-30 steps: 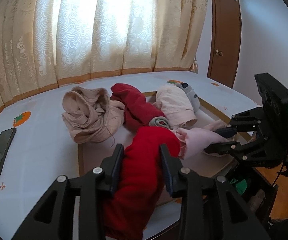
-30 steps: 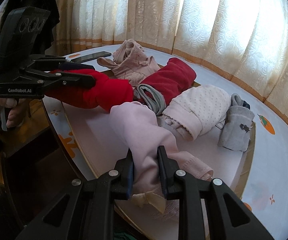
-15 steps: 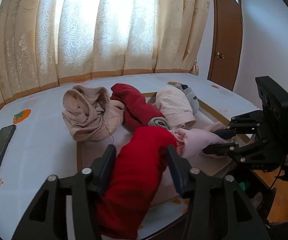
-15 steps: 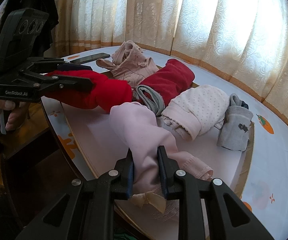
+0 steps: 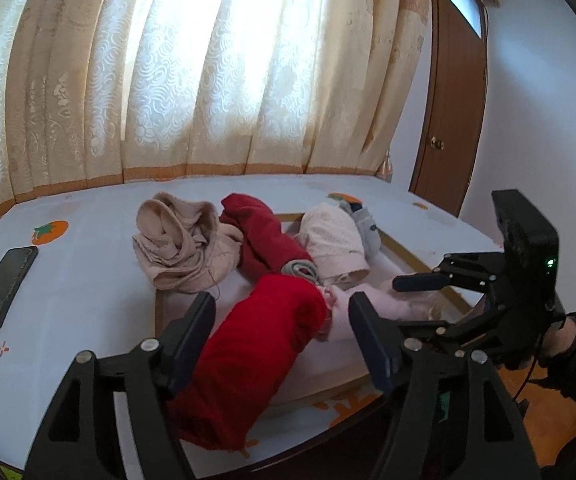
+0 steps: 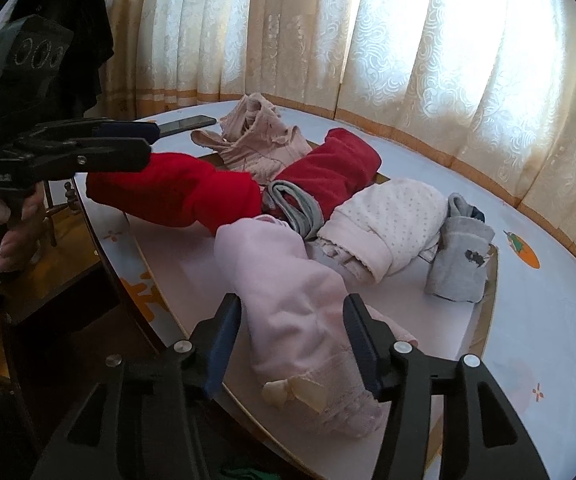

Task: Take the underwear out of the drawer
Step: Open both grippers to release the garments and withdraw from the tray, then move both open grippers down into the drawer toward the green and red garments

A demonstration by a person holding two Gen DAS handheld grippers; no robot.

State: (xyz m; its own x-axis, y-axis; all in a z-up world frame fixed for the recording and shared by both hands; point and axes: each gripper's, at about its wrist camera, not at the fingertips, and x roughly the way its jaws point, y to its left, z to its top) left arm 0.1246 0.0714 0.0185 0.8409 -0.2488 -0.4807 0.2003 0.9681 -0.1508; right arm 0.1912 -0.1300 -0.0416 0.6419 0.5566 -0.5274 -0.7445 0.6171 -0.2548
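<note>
The red underwear [image 5: 259,344] lies on the desk [image 5: 79,280] lengthwise between the left tool's [image 5: 281,332] jaws, which have just been opening and no longer press it, while the pink underwear [image 6: 300,312] lies likewise in the right tool's [image 6: 292,328] just-parted jaws.
</note>
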